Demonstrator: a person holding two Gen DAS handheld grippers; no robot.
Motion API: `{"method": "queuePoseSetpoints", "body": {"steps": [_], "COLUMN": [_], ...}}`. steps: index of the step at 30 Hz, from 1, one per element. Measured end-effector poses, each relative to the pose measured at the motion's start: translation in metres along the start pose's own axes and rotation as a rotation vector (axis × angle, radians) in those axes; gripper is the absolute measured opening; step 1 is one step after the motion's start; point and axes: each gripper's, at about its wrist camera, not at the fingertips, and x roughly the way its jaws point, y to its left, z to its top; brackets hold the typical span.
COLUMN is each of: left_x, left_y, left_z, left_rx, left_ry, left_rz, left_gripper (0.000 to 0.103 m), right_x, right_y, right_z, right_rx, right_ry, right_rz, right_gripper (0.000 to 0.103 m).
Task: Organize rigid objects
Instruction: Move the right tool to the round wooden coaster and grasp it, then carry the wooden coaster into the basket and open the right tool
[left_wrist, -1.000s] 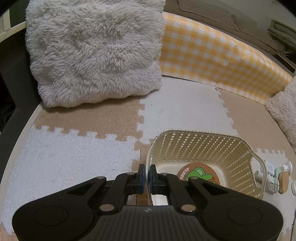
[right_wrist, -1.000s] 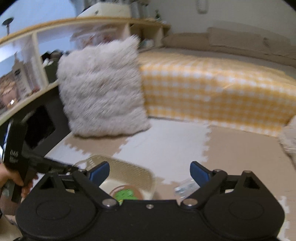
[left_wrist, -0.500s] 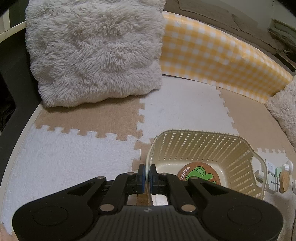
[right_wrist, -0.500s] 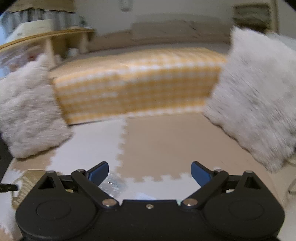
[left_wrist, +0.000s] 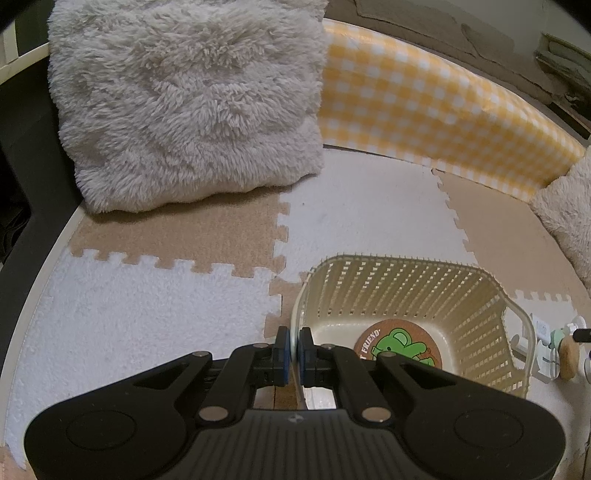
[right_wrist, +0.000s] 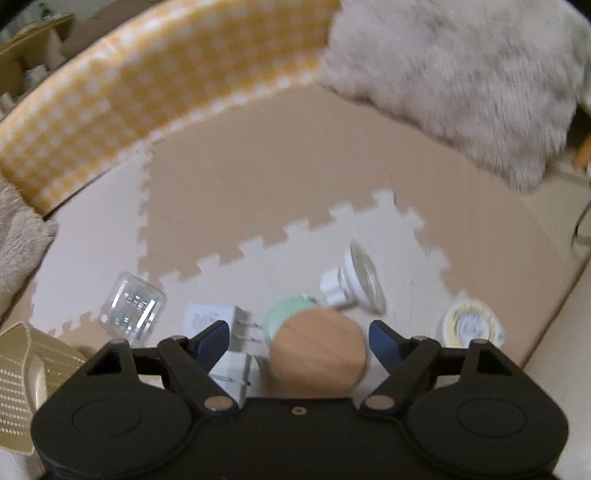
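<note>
My left gripper (left_wrist: 294, 345) is shut on the near-left rim of a cream slatted basket (left_wrist: 406, 280). A round cork coaster with a green bear (left_wrist: 400, 349) lies in the basket. My right gripper (right_wrist: 299, 336) is open above a mint jar with a round wooden lid (right_wrist: 319, 356), which sits between its fingers. Around it on the mat lie two white plug adapters (right_wrist: 212, 319), a clear plastic box (right_wrist: 133, 304), a white spotlight bulb (right_wrist: 354, 282) and a yellow-rimmed round item (right_wrist: 471, 325). The basket's corner shows at the left of the right wrist view (right_wrist: 22, 365).
A fluffy grey pillow (left_wrist: 184, 99) leans at the back left, another (right_wrist: 461, 81) at the back right. A yellow checked cushion (left_wrist: 424, 114) runs along the back. The floor is beige and white puzzle mats (left_wrist: 147, 291).
My right gripper swung right and tipped down over the loose items, now straddling the wooden-lidded jar. My left gripper has held still on the basket rim.
</note>
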Motion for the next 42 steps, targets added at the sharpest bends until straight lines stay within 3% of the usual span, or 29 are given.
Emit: {"method": "queuePoseSetpoints", "body": {"steps": [11,20,25,30,36,42], "left_x": [0.000,0.000,0.000,0.000,0.000,0.000], "left_y": [0.001,0.001,0.001,0.001,0.001,0.001], "left_z": [0.000,0.000,0.000,0.000,0.001,0.001], "left_rx": [0.002,0.002,0.001,0.002,0.004,0.004], "left_ry": [0.001,0.002,0.002,0.003,0.003,0.003], "left_rz": [0.000,0.000,0.000,0.001,0.003,0.003], "left_gripper": [0.005,0.005,0.005,0.005,0.005,0.005], "right_x": [0.022,0.008,-0.031,-0.064,-0.092,-0.102], "right_y": [-0.010,-0.006,0.008,0.039,0.091,0.152], "right_z": [-0.006,0.000,0.010,0.006,-0.007,-0.027], "right_rx": [0.062,0.068,0.058,-0.045,-0.222,-0.420], "right_ry": [0.066,-0.003,-0.138,-0.226,-0.281,-0.269], "right_rz": [-0.013,-0.050,0.044,0.158,0.297,0.407], "right_gripper": [0.072,0.068,0.068,0.068,0.068,0.068]}}
